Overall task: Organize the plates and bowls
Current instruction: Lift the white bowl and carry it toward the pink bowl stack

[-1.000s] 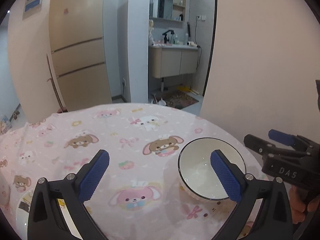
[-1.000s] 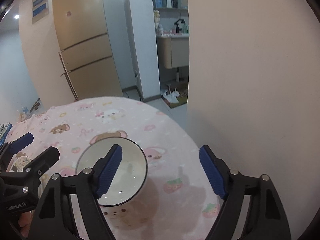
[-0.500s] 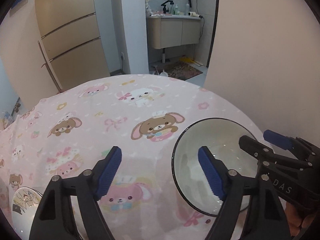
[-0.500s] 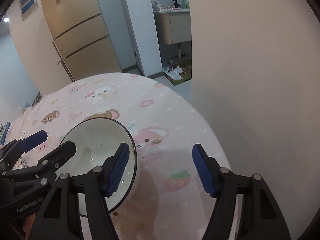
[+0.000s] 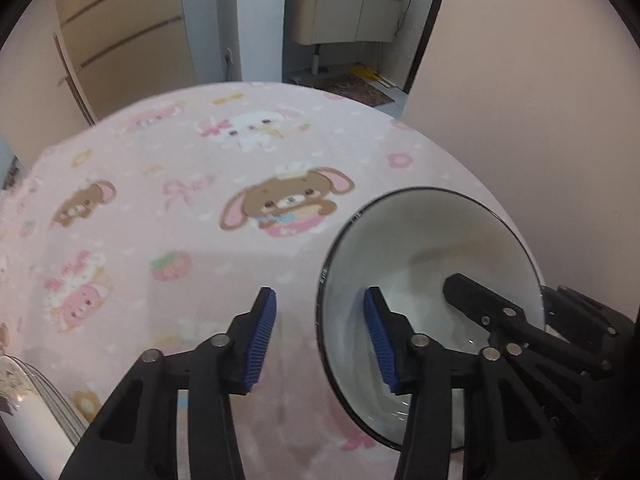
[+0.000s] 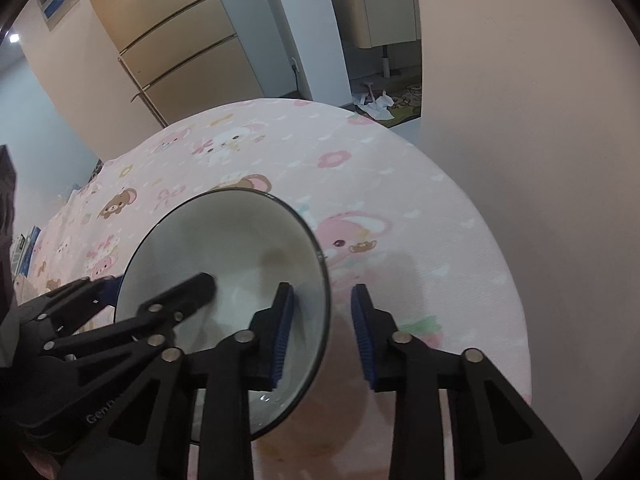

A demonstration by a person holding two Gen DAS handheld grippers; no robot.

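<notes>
A white bowl with a dark rim stands on the pink cartoon tablecloth near the table's right edge; it also shows in the right wrist view. My left gripper is open and straddles the bowl's left rim, one finger inside and one outside. My right gripper is open and straddles the bowl's right rim the same way. Each gripper shows in the other's view, with one finger inside the bowl. A gap still shows between the pads and the rim.
The edge of a plate stack shows at the lower left of the left wrist view. The round table stands close to a beige wall on the right. A fridge and a bathroom doorway lie beyond.
Both grippers have moved forward and down onto the bowl from either side. Their jaws have narrowed a good deal and now straddle its rim.
</notes>
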